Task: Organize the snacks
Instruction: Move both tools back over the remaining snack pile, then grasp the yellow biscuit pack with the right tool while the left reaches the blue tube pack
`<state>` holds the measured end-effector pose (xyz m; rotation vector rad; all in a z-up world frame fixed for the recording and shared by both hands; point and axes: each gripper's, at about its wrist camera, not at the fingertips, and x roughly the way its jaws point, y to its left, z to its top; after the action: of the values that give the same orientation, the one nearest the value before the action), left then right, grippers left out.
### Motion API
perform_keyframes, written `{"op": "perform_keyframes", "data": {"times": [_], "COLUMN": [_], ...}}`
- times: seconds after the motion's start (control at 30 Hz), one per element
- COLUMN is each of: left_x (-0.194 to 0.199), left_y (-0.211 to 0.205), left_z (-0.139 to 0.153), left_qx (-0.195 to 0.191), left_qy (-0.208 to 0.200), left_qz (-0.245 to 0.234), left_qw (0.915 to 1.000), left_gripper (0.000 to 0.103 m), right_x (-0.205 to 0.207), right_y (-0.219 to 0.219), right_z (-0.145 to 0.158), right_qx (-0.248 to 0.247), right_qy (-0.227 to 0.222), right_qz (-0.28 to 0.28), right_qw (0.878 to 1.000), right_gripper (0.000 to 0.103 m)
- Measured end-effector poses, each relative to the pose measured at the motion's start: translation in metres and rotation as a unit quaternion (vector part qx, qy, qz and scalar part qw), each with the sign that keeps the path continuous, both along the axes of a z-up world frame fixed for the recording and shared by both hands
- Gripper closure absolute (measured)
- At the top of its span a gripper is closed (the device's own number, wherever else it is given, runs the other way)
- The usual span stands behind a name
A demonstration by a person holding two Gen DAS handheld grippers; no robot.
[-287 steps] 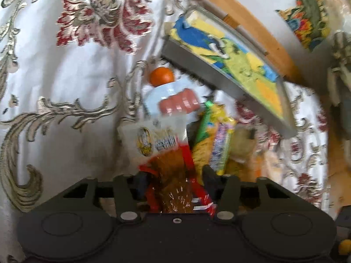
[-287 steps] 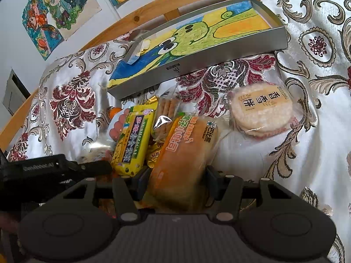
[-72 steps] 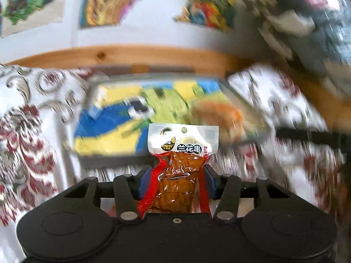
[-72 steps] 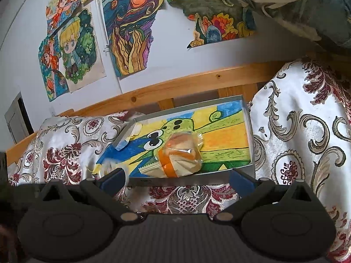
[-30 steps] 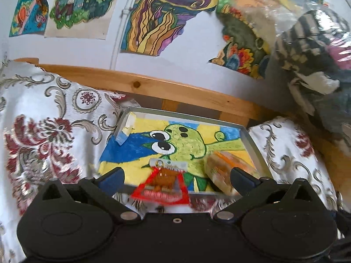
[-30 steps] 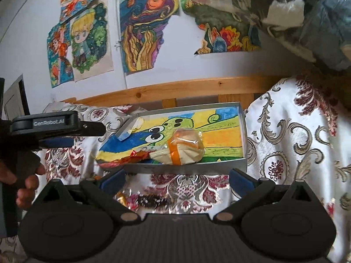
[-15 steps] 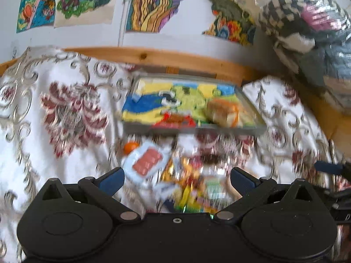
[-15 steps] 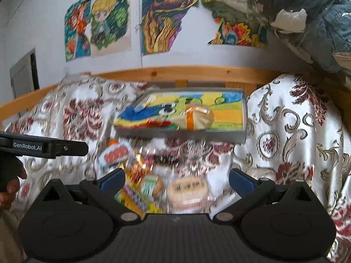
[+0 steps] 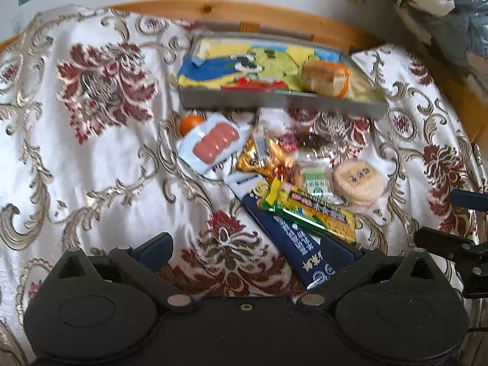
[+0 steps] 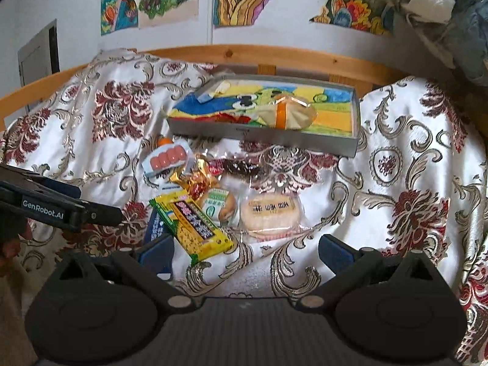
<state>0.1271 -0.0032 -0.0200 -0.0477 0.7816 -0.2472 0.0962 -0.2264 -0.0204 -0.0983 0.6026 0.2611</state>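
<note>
right wrist view looks up the bed (image 10: 91, 140), draped in a floral cloth, toward the grey tray (image 10: 262, 137) at twelve o'clock against the wooden rail. two packets already lie inside it: a wrapped bread roll (image 10: 286, 111) toward its right half and a red packet (image 10: 231, 119) by the front wall, which suggests the tray is where the snacks are being gathered. the rest sit in a loose heap just in front of the tray, at about eleven o'clock from the right tongs (image 10: 244, 253): a sausage pouch (image 10: 166, 157), a gold wrapper (image 10: 195, 180), a green-labelled bun (image 10: 218, 206), a round rice cracker (image 10: 270, 213) and a yellow bar (image 10: 192, 224) lying across a dark blue packet (image 9: 292, 238).

both tongs are spread wide and carry nothing. the right pair hangs over bare cloth, with the cracker just ahead of it. in the left wrist view the left tongs (image 9: 244, 251) hover low over the near end of the heap, the blue packet's end reaching in beside the right-hand finger; whether it touches i cannot tell. my guess is each is lining up for another pick, the task barely begun.
</note>
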Motion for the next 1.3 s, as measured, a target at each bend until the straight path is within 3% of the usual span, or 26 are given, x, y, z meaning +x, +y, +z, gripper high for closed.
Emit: {"op": "perform_keyframes", "data": {"times": [0.33, 0.63, 0.87, 0.97, 1.07, 1.3], "left_x": [0.027, 0.043, 0.051, 0.055, 0.057, 0.058], "left_y": [-0.002, -0.006, -0.013, -0.014, -0.015, -0.014], "left_z": [-0.022, -0.03, -0.033, -0.035, -0.037, -0.039], "left_qx": [-0.013, -0.018, -0.023, -0.031, -0.037, -0.04], "left_qy": [0.065, 0.076, 0.078, 0.085, 0.091, 0.088], "left_qz": [0.007, 0.005, -0.009, -0.013, -0.01, -0.016], "left_qw": [0.9978, 0.9969, 0.9966, 0.9958, 0.9951, 0.9952], "left_gripper": [0.001, 0.001, 0.001, 0.001, 0.001, 0.001], "right_x": [0.033, 0.056, 0.079, 0.086, 0.094, 0.093], "right_y": [0.011, 0.031, 0.04, 0.044, 0.044, 0.044], "right_z": [-0.015, -0.028, -0.035, -0.039, -0.043, -0.044], "right_qx": [-0.049, -0.083, -0.074, -0.071, -0.051, -0.057], "right_qy": [0.029, 0.039, 0.061, 0.069, 0.082, 0.094], "right_qz": [0.03, 0.14, 0.18, 0.195, 0.199, 0.196], "right_qw": [0.998, 0.986, 0.979, 0.976, 0.975, 0.975], "right_gripper": [0.0, 0.001, 0.025, 0.028, 0.041, 0.049]}}
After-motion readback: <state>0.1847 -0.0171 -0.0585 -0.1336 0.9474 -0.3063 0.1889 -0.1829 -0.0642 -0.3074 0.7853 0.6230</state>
